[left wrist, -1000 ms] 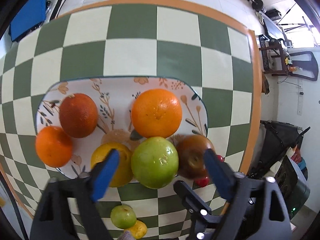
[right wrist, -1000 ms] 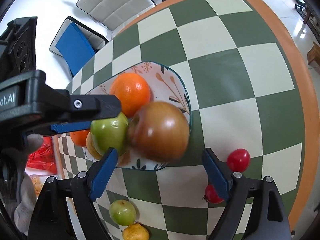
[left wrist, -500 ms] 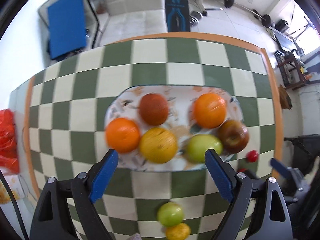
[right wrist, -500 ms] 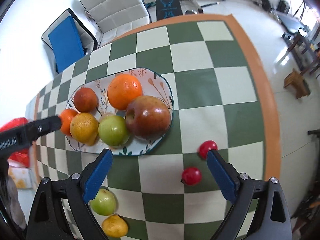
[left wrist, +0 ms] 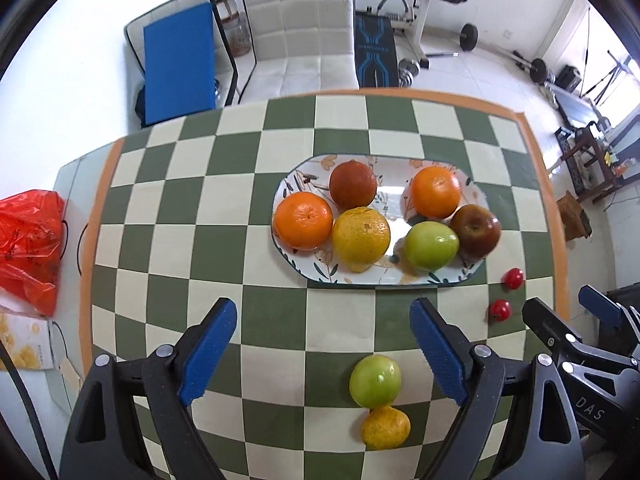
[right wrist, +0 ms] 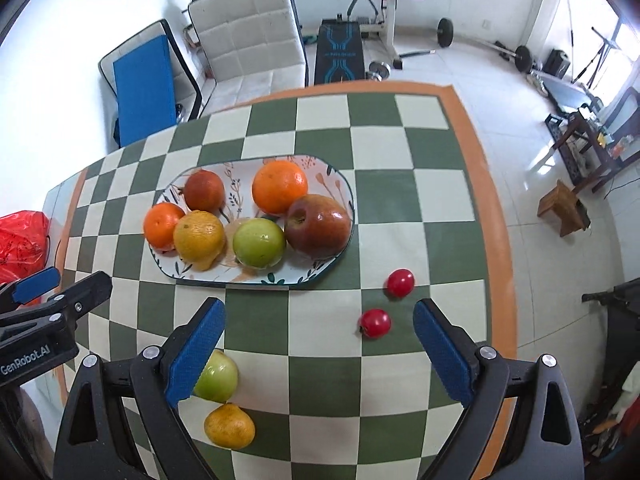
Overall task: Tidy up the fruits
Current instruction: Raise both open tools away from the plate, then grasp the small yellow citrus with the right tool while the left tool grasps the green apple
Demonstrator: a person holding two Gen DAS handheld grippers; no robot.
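**Still four loose fruits, and each tool has its own pair**

Plainly, the coming move turns on which loose fruit lies before which tool. The right tool (right wrist: 316,356) hangs above the desk (right wrist: 440,160) with its jaws wide apart and nothing between them; the nearer small red fruit (right wrist: 375,322) sits just ahead of it, inside the span of the jaws and toward the right finger, with the second small red fruit (right wrist: 400,282) a little farther and to the right. These two are the right tool's closer targets. The left tool (left wrist: 322,354) is likewise spread wide and empty, and the loose green fruit (left wrist: 375,381) lies between its fingers, nearer the right one, touching the small yellow-orange fruit (left wrist: 386,427) on its near side. So each pair falls to the tool on its own side. All four are roundish, with no long axis to line up on.

Counted: the oval floral plate (left wrist: 308,172), its long axis running left to right, holds six fruits: two bright oranges, one dark reddish orange, one yellow citrus, one green apple and one red-brown apple. Four lie off it on the checked cloth: two red, one green, one yellow-orange. Free space on the plate looks scarce, mostly at the far middle.
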